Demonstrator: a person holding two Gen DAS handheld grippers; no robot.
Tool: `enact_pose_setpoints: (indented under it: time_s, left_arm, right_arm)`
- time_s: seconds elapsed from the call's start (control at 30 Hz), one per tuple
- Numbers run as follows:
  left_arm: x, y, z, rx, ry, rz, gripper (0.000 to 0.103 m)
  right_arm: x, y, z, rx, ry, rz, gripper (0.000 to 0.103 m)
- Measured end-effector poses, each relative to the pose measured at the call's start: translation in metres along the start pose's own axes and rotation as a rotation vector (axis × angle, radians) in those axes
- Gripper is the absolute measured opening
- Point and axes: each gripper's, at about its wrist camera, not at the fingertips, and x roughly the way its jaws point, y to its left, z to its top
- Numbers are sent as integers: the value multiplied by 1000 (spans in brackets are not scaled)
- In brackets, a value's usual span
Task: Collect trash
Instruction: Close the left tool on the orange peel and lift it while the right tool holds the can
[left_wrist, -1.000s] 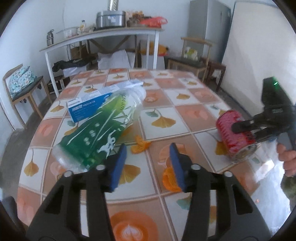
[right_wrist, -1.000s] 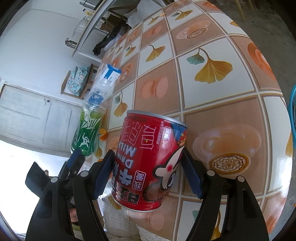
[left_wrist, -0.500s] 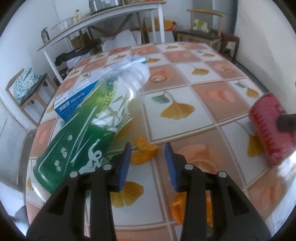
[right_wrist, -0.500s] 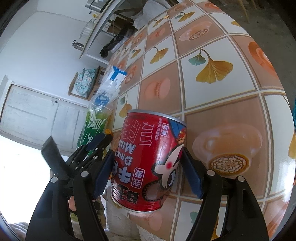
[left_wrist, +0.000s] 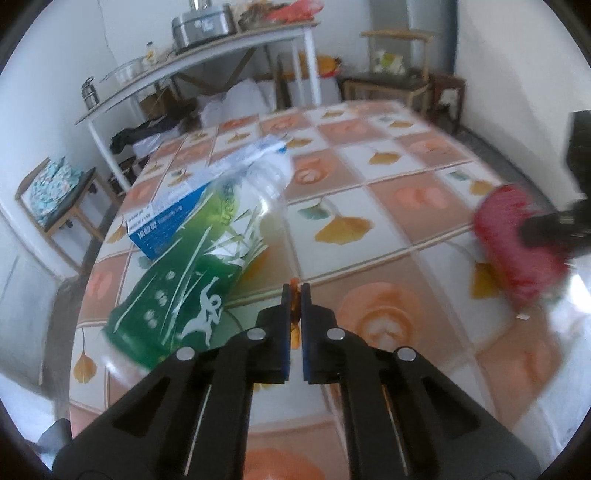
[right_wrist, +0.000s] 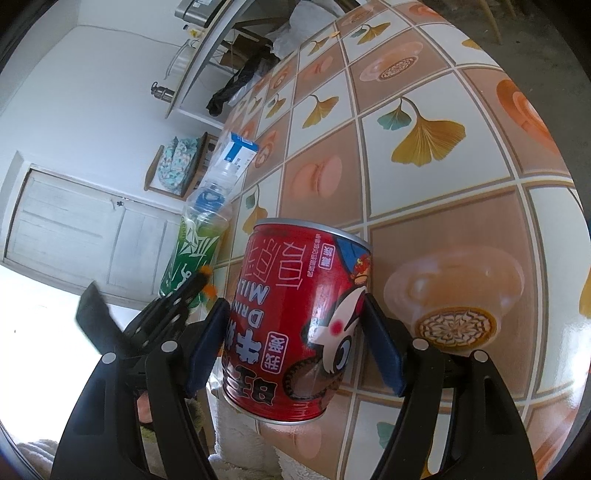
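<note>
Left claw (left_wrist: 294, 291) has just closed, pinching only a thin edge of orange peel (left_wrist: 293, 286), which may slip free; right claw (right_wrist: 295, 332) clamps red can (right_wrist: 295, 317) off the tabletop (right_wrist: 443, 184)

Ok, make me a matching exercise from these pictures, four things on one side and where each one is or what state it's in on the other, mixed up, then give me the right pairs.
Things:
1. red can
2. orange scrap
3. green bottle
4. blue and white box

Places or states:
A. lying on its side on the table
B. pinched between the shut jaws of the left gripper
C. gripped by the right gripper
D. lying flat, partly behind the bottle's neck end

Pairs: 1-C, 2-B, 3-A, 4-D
</note>
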Motion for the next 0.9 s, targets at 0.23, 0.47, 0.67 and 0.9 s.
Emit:
enact_pose_setpoints:
  time_s: [0.23, 0.47, 0.67, 0.9]
  left_arm:
    - [-31, -17, -22, 40, -14, -96, 3]
    - [-17, -24, -35, 31, 37, -158, 4]
    - [-20, -20, -39, 10, 32, -199, 28]
    - [-34, 4, -41, -103, -19, -251, 43]
  right_arm:
    - [0, -1, 0, 0, 0, -2, 70]
    - [-2, 0, 0, -3, -1, -9, 70]
    - [-2, 0, 1, -2, -1, -10, 70]
    - [-2, 0, 1, -3, 0, -9, 70]
